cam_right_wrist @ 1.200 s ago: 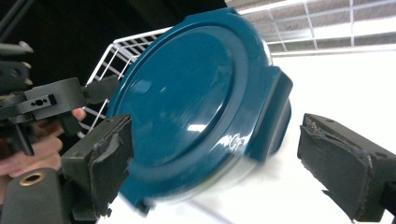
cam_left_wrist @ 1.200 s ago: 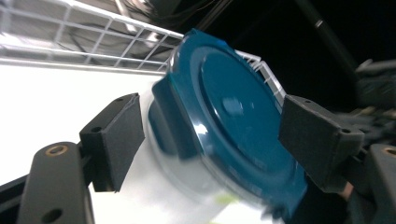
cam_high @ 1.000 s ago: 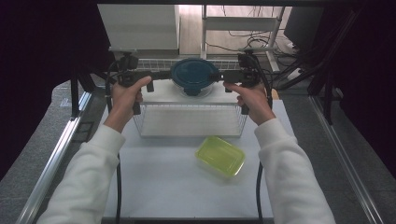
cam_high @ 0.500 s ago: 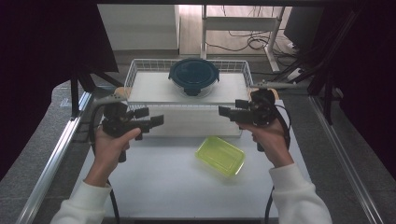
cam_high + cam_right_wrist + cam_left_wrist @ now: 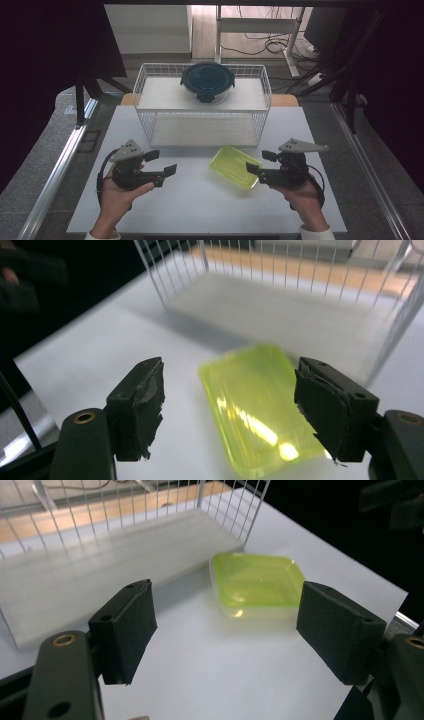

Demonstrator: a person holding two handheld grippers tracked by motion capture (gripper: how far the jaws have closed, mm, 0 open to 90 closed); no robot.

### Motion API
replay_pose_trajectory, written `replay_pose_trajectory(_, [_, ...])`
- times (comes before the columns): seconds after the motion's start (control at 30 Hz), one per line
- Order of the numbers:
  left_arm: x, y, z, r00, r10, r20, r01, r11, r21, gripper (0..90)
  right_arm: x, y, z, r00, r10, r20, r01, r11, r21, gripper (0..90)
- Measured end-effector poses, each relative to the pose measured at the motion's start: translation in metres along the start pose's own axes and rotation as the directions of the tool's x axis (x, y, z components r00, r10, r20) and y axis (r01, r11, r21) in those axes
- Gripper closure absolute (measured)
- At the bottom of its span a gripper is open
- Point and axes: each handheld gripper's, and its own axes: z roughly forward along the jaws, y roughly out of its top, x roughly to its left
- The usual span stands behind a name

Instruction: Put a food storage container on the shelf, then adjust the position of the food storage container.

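- White table (image 5: pixel 200 205) on grey floor (image 5: pixel 30 185).
- Metal rail (image 5: pixel 60 165) along table's left.
- Cables (image 5: pixel 265 47) on wooden floor beyond.
- Surroundings dark.

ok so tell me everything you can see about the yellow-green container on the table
The yellow-green container is a shallow rectangular tub with rounded corners, in what looks like translucent plastic, with a lid or rim that overhangs a paler base. It lies flat on the white table, turned at an angle to the table's edges, just in front of the wire basket. It sits between the two grippers, nearer the right gripper. Only the table touches it; both grippers' jaws are open and clear of it.
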Motion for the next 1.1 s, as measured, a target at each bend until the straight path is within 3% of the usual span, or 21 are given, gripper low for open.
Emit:
replay_pose_trajectory(0.17, [0.001, -0.017, 0.003, 0.9999, -0.003, -0.015, 0.004, 0.9995, 0.033, 23.4, 0.003, -0.025, 0.006, 0.9999, -0.009, 0.011, 0.008, 0.997, 0.075, 27.6])
replay_pose_trajectory(0.27, [0.006, -0.029, 0.007, 0.9993, -0.014, -0.034, 0.017, 0.9979, 0.063, 23.4, 0.006, -0.036, 0.013, 1.0000, -0.004, 0.004, 0.003, 0.996, 0.093, 27.6])
replay_pose_trajectory(0.37, [0.008, -0.033, 0.010, 0.9990, -0.034, -0.028, 0.036, 0.9970, 0.068, 23.6, 0.007, -0.043, 0.018, 1.0000, 0.003, 0.004, -0.003, 0.994, 0.106, 27.6])
replay_pose_trajectory(0.43, [0.007, -0.035, 0.015, 0.9993, -0.033, -0.016, 0.034, 0.9956, 0.087, 23.2, 0.006, -0.049, 0.023, 1.0000, 0.006, 0.004, -0.007, 0.992, 0.126, 27.5])
replay_pose_trajectory(0.47, [0.005, -0.035, 0.017, 0.9997, -0.008, -0.025, 0.010, 0.9949, 0.101, 23.2, 0.004, -0.053, 0.027, 0.9999, 0.006, 0.016, -0.008, 0.990, 0.144, 27.5])
replay_pose_trajectory(0.87, [0.002, -0.046, 0.028, 0.9995, -0.005, -0.030, 0.010, 0.9901, 0.140, 19.6, -0.004, -0.055, 0.026, 0.9985, 0.044, 0.032, -0.048, 0.992, 0.119, 26.1])
replay_pose_trajectory(1.1, [0.006, -0.046, 0.019, 0.9984, -0.007, -0.055, 0.014, 0.9916, 0.129, 18.6, -0.006, -0.053, 0.027, 0.9981, 0.047, 0.039, -0.052, 0.989, 0.138, 29.1])
